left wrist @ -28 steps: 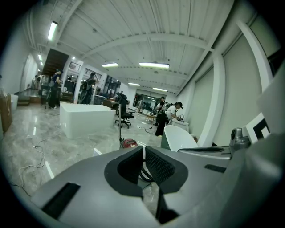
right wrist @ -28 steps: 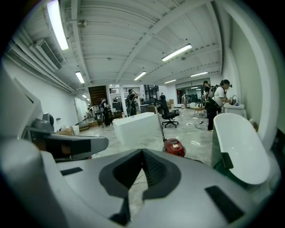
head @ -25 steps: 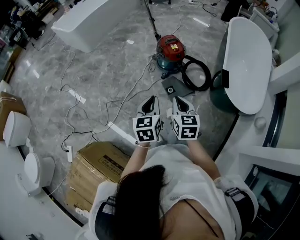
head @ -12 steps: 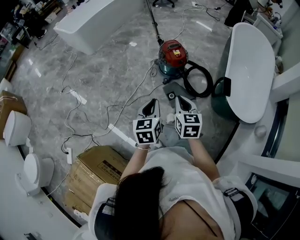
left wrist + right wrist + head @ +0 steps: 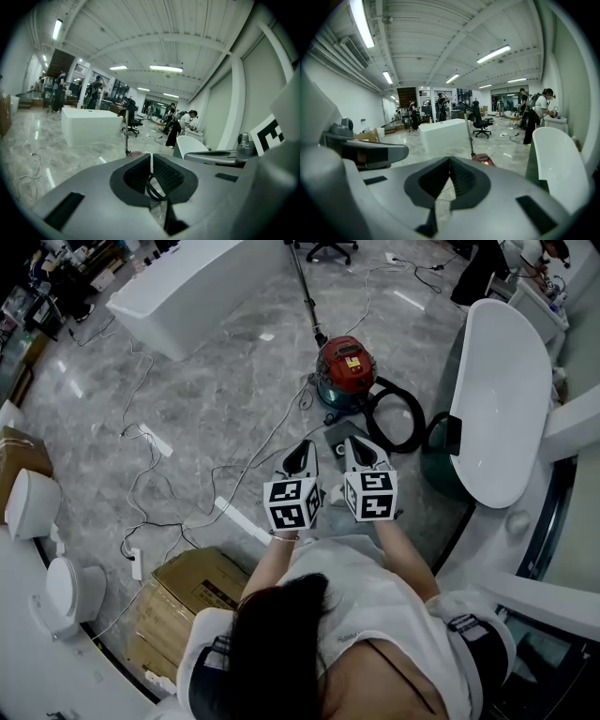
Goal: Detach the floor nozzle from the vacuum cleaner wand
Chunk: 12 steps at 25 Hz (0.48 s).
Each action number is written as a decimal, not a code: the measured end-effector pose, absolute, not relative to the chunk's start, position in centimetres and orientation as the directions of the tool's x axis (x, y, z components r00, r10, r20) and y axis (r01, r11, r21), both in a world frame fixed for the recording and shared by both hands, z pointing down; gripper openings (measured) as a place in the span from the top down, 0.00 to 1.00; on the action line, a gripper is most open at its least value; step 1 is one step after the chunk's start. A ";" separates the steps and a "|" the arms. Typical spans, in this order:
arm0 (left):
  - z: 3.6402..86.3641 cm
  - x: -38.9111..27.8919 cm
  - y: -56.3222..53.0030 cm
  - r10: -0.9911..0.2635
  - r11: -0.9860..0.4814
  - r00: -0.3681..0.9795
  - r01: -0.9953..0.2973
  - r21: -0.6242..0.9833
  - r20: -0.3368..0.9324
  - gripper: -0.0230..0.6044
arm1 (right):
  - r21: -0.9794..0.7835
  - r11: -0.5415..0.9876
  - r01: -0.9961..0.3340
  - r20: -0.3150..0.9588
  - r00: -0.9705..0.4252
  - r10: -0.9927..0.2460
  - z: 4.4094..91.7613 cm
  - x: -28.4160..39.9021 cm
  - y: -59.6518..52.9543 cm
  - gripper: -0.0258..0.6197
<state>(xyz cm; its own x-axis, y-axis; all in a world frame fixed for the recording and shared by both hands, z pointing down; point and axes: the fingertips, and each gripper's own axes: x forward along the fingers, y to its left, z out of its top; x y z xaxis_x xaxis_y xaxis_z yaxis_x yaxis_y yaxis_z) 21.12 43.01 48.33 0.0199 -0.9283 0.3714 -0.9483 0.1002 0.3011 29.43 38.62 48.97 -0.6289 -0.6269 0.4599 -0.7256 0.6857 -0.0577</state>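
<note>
Vacuum cleaner wand point(image 5: 312, 307): thin dark tube, standing near upright on the marble floor point(image 5: 206, 390), lower end just behind the red canister point(image 5: 345, 362). Floor nozzle: not positively identified, as the canister hides the wand's foot. A dark flat slab point(image 5: 335, 434) lies just in front of the canister, identity undetermined.

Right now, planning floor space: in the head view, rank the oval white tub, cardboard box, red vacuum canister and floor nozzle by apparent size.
1. oval white tub
2. cardboard box, nearer the camera and partly hidden, so unsure
3. red vacuum canister
4. floor nozzle, partly hidden
</note>
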 end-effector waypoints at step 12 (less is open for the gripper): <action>48.1 19.5 36.9 -0.920 0.125 -0.003 -0.951 0.284 0.393 0.93 | -0.074 0.708 -0.702 0.470 -0.651 -0.596 49.0 27.2 32.4 0.94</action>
